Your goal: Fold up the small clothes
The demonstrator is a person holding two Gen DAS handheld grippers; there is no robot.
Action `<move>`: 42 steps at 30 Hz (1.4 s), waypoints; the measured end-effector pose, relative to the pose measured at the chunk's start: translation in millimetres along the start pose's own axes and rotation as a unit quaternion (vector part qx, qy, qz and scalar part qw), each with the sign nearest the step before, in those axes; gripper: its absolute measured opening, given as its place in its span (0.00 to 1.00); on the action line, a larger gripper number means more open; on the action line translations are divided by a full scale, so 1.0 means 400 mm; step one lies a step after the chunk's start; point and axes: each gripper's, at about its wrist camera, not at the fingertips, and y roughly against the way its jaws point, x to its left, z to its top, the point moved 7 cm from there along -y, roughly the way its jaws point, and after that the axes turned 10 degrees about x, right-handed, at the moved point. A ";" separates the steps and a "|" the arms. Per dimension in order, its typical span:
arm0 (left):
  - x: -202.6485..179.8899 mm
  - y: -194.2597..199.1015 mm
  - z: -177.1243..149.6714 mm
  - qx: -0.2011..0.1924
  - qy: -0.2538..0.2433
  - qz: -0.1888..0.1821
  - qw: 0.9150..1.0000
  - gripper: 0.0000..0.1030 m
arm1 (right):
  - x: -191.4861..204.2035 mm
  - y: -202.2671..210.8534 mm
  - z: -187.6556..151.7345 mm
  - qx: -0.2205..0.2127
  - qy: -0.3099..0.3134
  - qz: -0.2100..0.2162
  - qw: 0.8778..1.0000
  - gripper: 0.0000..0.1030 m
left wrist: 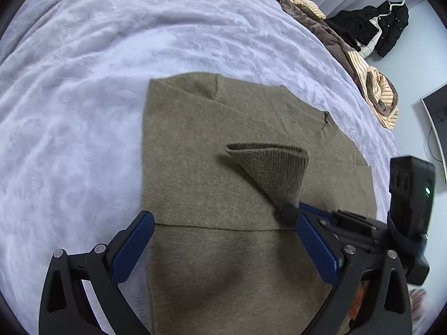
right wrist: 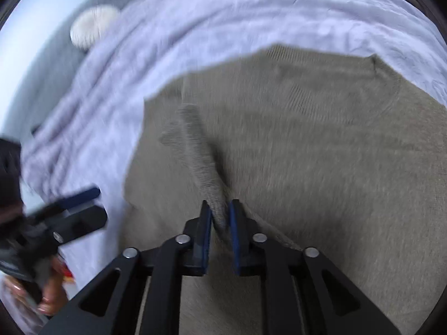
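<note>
The right tool (right wrist: 220, 217) pinches a raised ridge of the olive-brown sweater (right wrist: 321, 153), its blue pads (right wrist: 207, 223) pressed against the fabric on both sides. In the left wrist view that same pinch shows as a cone of cloth, the ribbed cuff of a sleeve (left wrist: 271, 164), lifted off the garment. The left tool (left wrist: 223, 248) hangs spread above the sweater's near part, with nothing between its pads and touching no cloth.

The sweater lies flat on the lilac blanket (left wrist: 83, 83) of the bed, already partly folded, with a straight fold edge crossing it near the left tool. A heap of brown and striped clothes (left wrist: 363, 64) sits at the bed's far edge, and a black jacket (left wrist: 391, 25) hangs beyond it.

The grip takes only a thin ridge of knit, so the fabric could slip free if it is pulled sideways quickly. Dragging the cuff could also shift the layers beneath and spoil the fold already made, since nothing holds the body down.

No brand, label or writing can be read.
</note>
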 end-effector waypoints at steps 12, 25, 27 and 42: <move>-0.067 -0.096 0.008 0.052 0.010 -0.027 0.998 0.99 | -0.266 0.175 -0.214 -0.052 -0.214 0.079 0.972 0.45; -0.115 -0.067 0.118 0.035 -0.049 0.010 0.998 0.11 | -0.584 0.262 -0.317 -0.186 -0.432 0.185 0.863 0.06; -0.132 -0.019 0.161 0.010 -0.063 0.000 0.998 0.11 | -0.572 0.297 -0.280 -0.202 -0.400 0.181 0.875 0.06; 0.030 -0.078 0.077 0.055 -0.078 0.128 0.987 0.12 | -0.590 0.282 -0.397 -0.140 -0.365 0.102 0.915 0.08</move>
